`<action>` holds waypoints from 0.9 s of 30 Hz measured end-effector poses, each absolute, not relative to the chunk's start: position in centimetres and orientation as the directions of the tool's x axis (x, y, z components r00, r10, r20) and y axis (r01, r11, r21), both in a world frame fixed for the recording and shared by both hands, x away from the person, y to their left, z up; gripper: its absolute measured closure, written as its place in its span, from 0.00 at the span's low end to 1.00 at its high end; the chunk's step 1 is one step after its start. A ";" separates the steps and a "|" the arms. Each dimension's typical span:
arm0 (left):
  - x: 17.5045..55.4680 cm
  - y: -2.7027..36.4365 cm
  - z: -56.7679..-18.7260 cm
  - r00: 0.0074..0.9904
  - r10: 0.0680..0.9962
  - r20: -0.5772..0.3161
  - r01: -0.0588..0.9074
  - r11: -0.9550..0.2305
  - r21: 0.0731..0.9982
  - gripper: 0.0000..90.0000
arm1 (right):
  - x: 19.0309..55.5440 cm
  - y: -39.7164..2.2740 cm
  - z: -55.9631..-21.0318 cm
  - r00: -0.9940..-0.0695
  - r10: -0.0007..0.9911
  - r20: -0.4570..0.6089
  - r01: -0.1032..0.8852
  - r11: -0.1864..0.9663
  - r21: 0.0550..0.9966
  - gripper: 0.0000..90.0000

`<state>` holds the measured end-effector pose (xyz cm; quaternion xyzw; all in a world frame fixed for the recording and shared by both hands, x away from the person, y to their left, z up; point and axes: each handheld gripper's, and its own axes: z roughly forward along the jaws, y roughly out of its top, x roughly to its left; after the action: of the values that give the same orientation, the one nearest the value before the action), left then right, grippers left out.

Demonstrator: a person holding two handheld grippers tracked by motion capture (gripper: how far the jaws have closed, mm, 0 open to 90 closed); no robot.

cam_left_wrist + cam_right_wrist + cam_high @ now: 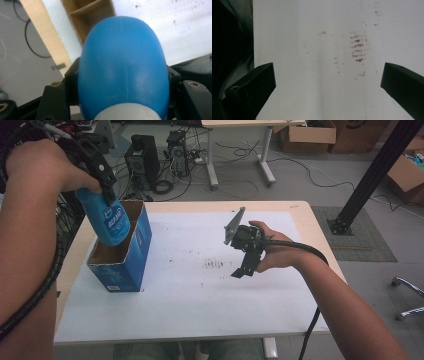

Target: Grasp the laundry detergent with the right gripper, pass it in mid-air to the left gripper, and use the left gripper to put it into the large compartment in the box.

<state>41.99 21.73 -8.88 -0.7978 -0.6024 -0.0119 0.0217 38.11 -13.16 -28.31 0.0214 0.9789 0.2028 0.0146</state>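
Observation:
A blue plastic bottle (107, 222) with a white label hangs bottom down, its lower end inside the open top of a blue cardboard box (122, 262) at the table's left. My left gripper (106, 195) is shut on the bottle's upper part, held up by the left hand. In the left gripper view the bottle (122, 75) sits between the black jaws, with its white cap at the bottom edge and the box's brown inside (90, 15) beyond it. My right gripper (245, 267) hovers over the table's middle right, pointing down. Its jaws stand wide apart and open (328, 82) with nothing between them.
A white sheet (200, 305) covers the light wooden table (300, 215) and has dark smudges (358, 47) near its middle. Behind the table are computer towers (142, 160), cables, another desk and cardboard boxes (307, 135). A black metal post (372, 175) stands at the right.

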 end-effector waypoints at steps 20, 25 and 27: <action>42.4 24.3 -14.0 0.133 0.991 0.026 0.991 -0.132 -0.032 0.43 | 38.2 -13.4 -28.9 -0.999 0.049 -0.005 0.044 0.930 0.366 0.00; 42.7 24.5 -16.1 0.120 0.992 0.036 0.992 -0.118 -0.050 0.43 | 38.1 -13.3 -28.9 -0.999 0.043 -0.006 0.038 0.929 0.368 0.00; 42.9 24.6 -17.3 0.116 0.993 0.038 0.992 -0.114 -0.058 0.43 | 38.1 -13.3 -28.9 -0.999 0.042 -0.002 0.038 0.929 0.368 0.00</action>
<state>42.91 24.57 -17.34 -0.7463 -0.6647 0.0052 0.0341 38.08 -13.32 -28.91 0.0203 0.9821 0.1874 0.0048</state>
